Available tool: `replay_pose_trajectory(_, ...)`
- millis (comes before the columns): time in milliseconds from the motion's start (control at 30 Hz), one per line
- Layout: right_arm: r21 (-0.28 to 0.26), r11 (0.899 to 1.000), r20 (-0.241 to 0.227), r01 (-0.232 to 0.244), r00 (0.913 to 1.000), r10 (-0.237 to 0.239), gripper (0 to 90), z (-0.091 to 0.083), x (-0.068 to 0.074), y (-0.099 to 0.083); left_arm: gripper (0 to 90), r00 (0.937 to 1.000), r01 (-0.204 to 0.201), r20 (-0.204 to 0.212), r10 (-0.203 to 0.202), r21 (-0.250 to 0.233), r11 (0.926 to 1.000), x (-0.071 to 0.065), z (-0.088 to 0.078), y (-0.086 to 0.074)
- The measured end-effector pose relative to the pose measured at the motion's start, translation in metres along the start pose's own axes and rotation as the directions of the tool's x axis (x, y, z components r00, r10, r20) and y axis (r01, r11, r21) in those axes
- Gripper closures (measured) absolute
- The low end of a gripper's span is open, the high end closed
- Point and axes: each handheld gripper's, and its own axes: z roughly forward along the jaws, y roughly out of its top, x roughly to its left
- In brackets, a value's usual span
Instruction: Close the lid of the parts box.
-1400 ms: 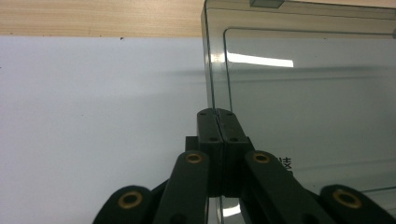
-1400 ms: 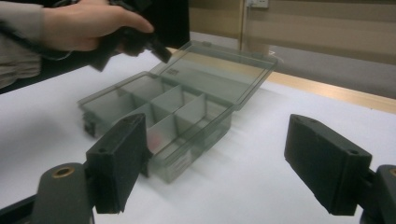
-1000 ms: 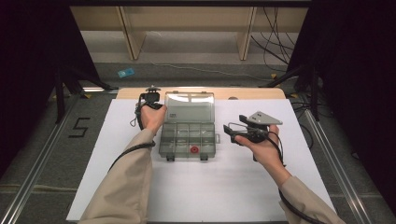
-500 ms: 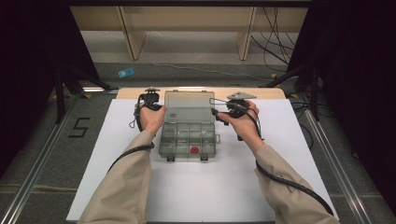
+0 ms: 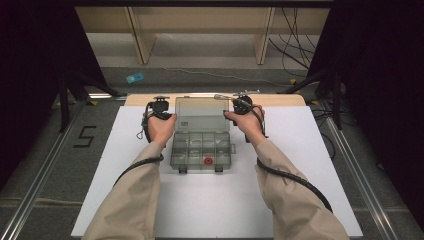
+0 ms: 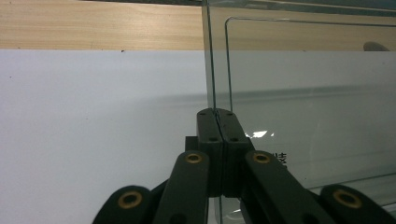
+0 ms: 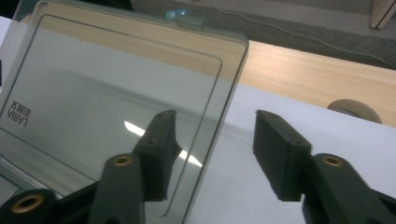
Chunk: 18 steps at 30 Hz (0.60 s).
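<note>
Box lid (image 5: 201,113) is up; my left gripper (image 6: 218,122) pinches its edge, right gripper (image 7: 215,140) gapes around the other. Closing's left, I guess.

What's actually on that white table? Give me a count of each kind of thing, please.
Clear plastic compartment box, lid standing open: 1
Red round piece in one of the box's front compartments: 1
Hand-held grippers: 2, the left gripper shut on the lid's edge, the right gripper open astride the lid's other edge
Total: 4
</note>
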Motion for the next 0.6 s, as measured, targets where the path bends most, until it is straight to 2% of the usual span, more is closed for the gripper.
replay_pose_trajectory(133,0.040,0.997,0.009,-0.071,0.9974,0.071,61.6,0.002,0.005,0.002,89.7,1.0000,0.001,-0.002,-0.001,-0.003,1.0000,-0.001,-0.001,0.000)
replay_pose_trajectory(367,0.058,0.991,0.030,-0.121,0.9923,0.120,74.5,0.004,0.009,0.003,89.8,1.0000,0.000,-0.002,0.000,-0.012,0.9999,-0.001,-0.002,-0.001)
replay_pose_trajectory(467,0.061,0.993,0.041,-0.105,0.9939,0.102,77.2,0.005,0.009,0.001,90.0,1.0000,-0.002,-0.004,0.002,-0.019,0.9998,-0.002,-0.002,-0.001)
replay_pose_trajectory(500,0.070,0.985,0.049,-0.160,0.9864,0.157,77.8,0.005,0.013,0.002,90.0,1.0000,-0.001,-0.004,0.001,-0.021,0.9998,-0.002,-0.002,-0.001)
replay_pose_trajectory(600,0.073,0.986,0.066,-0.149,0.9873,0.144,81.2,0.006,0.013,0.001,90.0,0.9999,-0.013,-0.009,0.013,-0.021,0.9997,-0.002,-0.003,-0.002)
